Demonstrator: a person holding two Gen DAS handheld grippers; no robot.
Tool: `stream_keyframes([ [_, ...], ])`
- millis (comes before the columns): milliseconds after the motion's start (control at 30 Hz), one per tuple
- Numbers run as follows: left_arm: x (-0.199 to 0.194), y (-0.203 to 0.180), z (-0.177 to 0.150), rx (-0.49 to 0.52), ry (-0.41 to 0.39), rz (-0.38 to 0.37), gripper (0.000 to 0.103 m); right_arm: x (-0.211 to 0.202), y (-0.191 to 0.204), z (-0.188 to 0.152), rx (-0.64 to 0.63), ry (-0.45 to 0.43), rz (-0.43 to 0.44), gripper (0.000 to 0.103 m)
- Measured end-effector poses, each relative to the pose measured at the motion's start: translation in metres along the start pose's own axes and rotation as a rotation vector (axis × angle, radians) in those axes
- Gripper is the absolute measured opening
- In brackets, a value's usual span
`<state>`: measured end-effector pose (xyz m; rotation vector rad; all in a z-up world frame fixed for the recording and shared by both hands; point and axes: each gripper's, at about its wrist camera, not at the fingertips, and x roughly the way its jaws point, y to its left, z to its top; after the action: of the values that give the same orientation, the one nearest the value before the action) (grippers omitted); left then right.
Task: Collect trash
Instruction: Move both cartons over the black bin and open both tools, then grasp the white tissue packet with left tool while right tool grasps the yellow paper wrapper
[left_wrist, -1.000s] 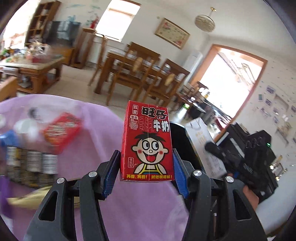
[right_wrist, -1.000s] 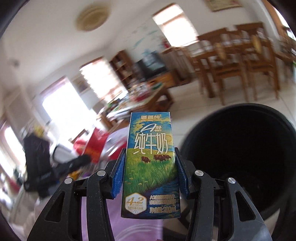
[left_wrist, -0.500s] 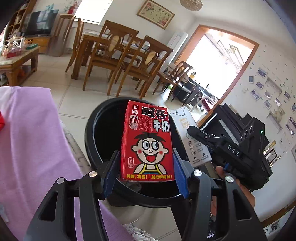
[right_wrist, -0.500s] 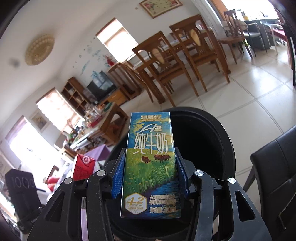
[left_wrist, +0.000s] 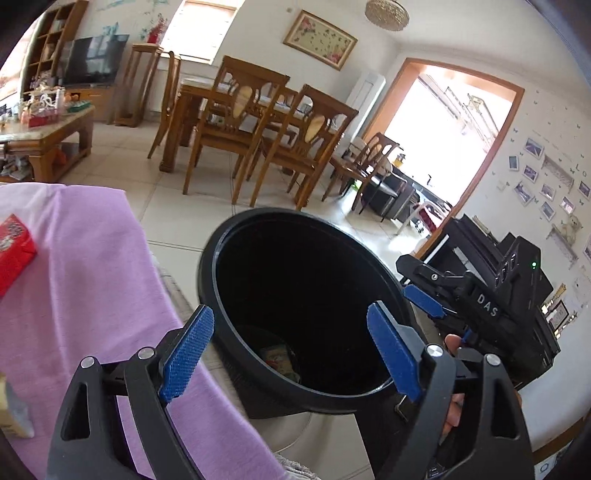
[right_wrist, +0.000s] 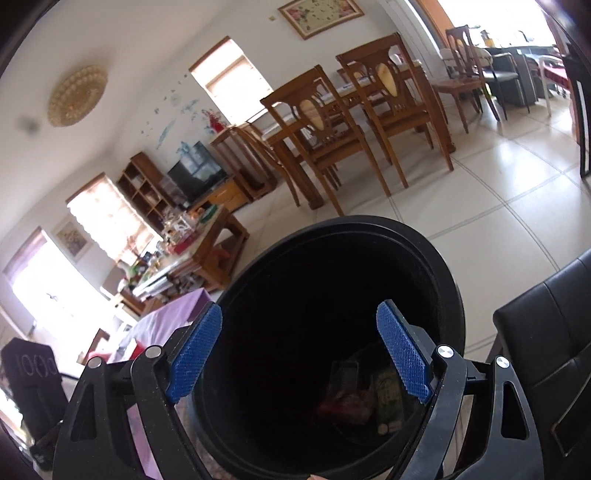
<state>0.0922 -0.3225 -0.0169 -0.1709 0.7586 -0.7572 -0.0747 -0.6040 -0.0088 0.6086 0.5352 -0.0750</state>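
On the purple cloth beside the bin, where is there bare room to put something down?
The purple cloth lies bare between the red packet at its left edge and the black bin. The bin's bottom is crowded with dropped cartons. Both tools, left and right, have just opened, empty.

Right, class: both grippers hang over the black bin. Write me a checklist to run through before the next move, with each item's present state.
1. Left gripper fingers empty: ok; jaws have just been opening.
2. Right gripper fingers empty: ok; jaws have just been opening.
3. Cartons lying in the black bin: ok, packs show at its bottom.
4. Red pack on the purple cloth awaits collecting: ok.
5. Other trash left on the cloth: cannot tell.
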Motion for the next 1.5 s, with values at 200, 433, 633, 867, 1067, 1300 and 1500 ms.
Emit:
stream_keyframes([
  [200,-0.053,0.015,-0.004,-0.017,-0.063,0.034,0.087,0.002,0.05,-0.014,-0.135,-0.004,0.034,0.085],
  [433,-0.133,0.082,-0.015,-0.059,-0.135,0.196,0.093,0.023,0.149,-0.064,-0.387,0.113,0.181,0.085],
  [633,-0.215,0.177,-0.028,-0.202,-0.215,0.366,0.093,0.03,0.24,-0.127,-0.681,0.219,0.288,0.085],
  [867,-0.278,0.298,-0.038,-0.452,-0.266,0.423,0.093,0.026,0.322,-0.201,-1.093,0.207,0.338,0.085],
  [1067,-0.26,0.361,-0.036,-0.568,-0.155,0.336,0.092,0.055,0.361,-0.227,-1.234,0.261,0.361,0.085],
  [1300,-0.24,0.377,-0.026,-0.554,-0.101,0.298,0.075,0.088,0.378,-0.24,-1.302,0.333,0.356,0.073],
  [1500,-0.224,0.392,-0.028,-0.609,-0.1,0.192,0.034,0.105,0.379,-0.243,-1.347,0.392,0.357,0.053],
])
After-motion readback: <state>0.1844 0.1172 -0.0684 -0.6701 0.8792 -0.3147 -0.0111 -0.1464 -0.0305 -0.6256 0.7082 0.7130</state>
